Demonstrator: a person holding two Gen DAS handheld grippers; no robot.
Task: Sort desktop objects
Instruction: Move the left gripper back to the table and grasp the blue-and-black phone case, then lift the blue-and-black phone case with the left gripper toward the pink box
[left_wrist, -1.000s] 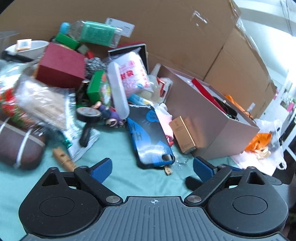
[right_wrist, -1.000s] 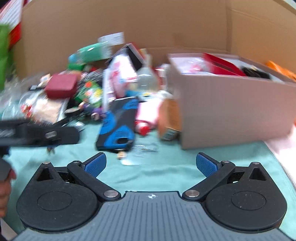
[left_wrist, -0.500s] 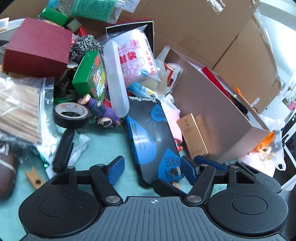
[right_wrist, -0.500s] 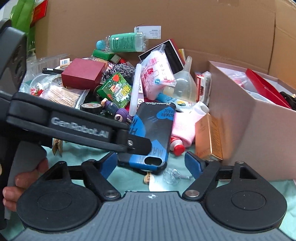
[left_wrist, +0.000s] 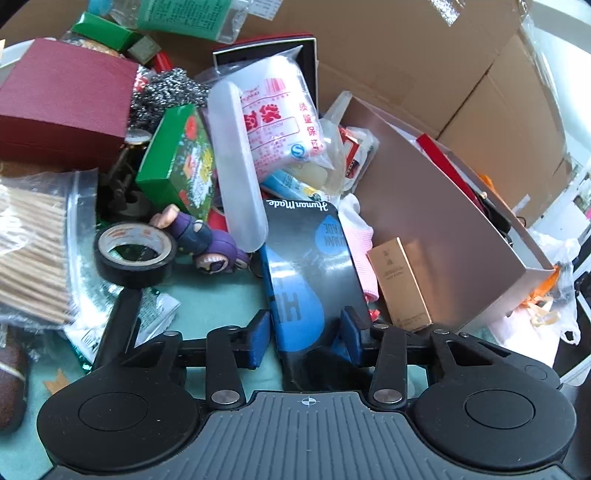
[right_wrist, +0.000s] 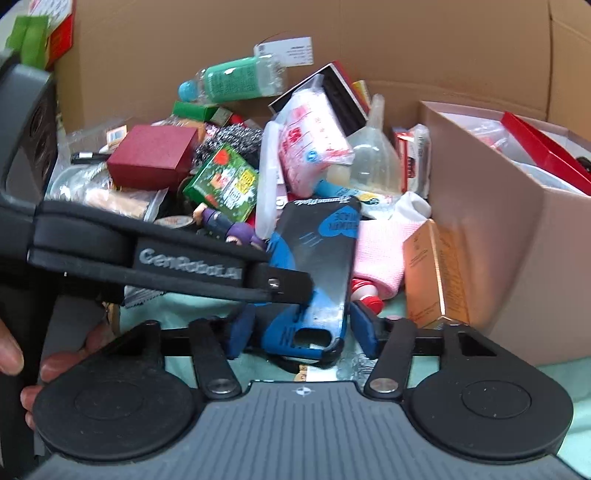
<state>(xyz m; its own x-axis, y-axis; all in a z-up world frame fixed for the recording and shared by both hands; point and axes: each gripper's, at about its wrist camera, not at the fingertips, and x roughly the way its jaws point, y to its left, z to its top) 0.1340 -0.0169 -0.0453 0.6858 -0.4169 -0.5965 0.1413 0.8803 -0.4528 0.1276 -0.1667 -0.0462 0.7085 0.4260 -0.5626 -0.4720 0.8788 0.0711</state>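
While working below the big cardboard wall (left_wrist: 388, 44) rising far ahead of both grippers, treating the open tan sorting box (left_wrist: 424, 192), ahead and to the right of the left gripper (left_wrist: 306, 332), as the likely destination. Pinching the black-and-blue phone case (left_wrist: 306, 258) across its width near its close end, blue pads pressing on both long edges, so reading the left gripper as clamped on it. Holding the right gripper (right_wrist: 300, 328) spread around that same close end, a gap showing beside each pad, so apart and gripping nothing. Judging the step in hand as freeing the case from the pile: raising the close end first and drawing it back toward the gripper rather than pushing forward, with the translucent tube (left_wrist: 236, 162) lying over the far left corner and the pink cloth (left_wrist: 364, 236) touching the right edge. Watching the gold carton (left_wrist: 400, 284) just right of the right-hand pad, leaning against the box wall and probably tipping if brushed. Staying clear of the tape roll (left_wrist: 135, 254) and the purple figure (left_wrist: 207, 243) ahead to the left. Squeezing evenly and lifting slowly, the glossy case likely being slippery between the pads.
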